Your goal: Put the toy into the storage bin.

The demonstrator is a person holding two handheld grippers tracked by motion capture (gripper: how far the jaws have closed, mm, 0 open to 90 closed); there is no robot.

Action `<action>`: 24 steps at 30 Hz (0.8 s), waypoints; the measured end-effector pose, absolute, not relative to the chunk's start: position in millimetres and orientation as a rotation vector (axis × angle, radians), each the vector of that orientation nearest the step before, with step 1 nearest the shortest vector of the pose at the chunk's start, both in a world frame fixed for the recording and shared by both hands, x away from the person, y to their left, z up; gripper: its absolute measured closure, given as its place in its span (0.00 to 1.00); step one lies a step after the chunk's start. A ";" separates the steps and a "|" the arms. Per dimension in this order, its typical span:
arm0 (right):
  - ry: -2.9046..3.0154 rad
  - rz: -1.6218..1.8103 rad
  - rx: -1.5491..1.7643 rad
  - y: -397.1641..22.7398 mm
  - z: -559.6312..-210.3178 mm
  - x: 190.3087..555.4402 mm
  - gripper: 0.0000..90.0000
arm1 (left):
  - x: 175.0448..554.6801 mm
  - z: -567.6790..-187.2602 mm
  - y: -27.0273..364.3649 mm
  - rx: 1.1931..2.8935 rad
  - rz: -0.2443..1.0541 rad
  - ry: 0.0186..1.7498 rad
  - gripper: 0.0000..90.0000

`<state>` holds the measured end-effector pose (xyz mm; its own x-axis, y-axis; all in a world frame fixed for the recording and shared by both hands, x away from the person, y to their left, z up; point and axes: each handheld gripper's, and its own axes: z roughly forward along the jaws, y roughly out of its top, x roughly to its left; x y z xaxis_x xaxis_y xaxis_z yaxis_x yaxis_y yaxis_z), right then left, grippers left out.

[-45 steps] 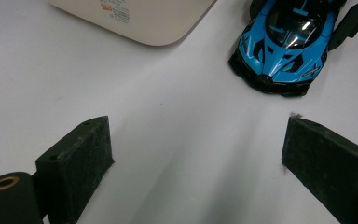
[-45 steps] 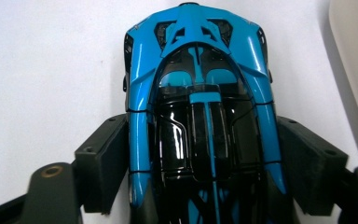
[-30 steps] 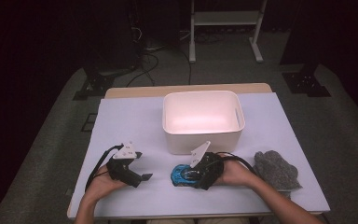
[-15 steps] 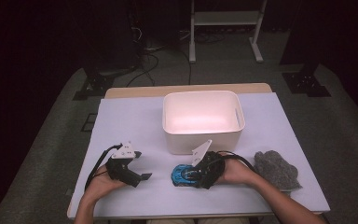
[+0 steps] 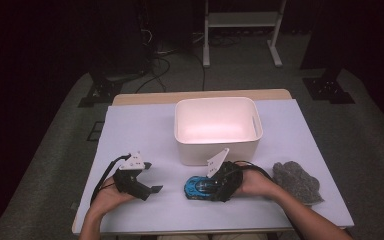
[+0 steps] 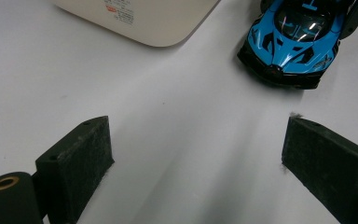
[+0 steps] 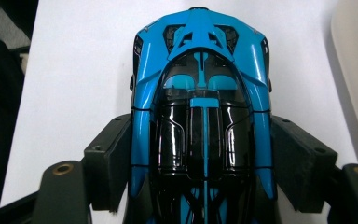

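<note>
Between right claw point(image 7: 200, 168) pads: toy car point(image 7: 200, 93)

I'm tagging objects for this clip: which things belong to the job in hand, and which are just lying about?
In the job:
- blue toy car, flanked by the right gripper, pads at its sides
- white bin, just beyond the car, likely its destination

Lying about:
- grey cloth
- left gripper, open over bare table

Dim lab (cables point(image 5: 155, 47), equipment stands point(image 5: 240, 30), covered table point(image 5: 145, 130))

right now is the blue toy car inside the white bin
No, the blue toy car sits on the table in front of the white bin, between the right gripper's fingers.
</note>
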<state>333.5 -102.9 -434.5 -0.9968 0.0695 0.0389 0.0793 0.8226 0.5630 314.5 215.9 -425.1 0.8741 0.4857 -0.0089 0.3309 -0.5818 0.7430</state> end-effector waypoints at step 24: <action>-3.002 -0.954 -0.058 -109.5 -402.6 321.8 0.30 | 314.9 -426.1 218.7 2.236 0.246 0.595 0.09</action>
<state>321.8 -109.5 -402.6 -0.9993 0.0376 0.0030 0.0324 0.8159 0.5773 314.9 218.7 -426.1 0.8709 0.4912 -0.0148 0.3373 -0.5757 0.7448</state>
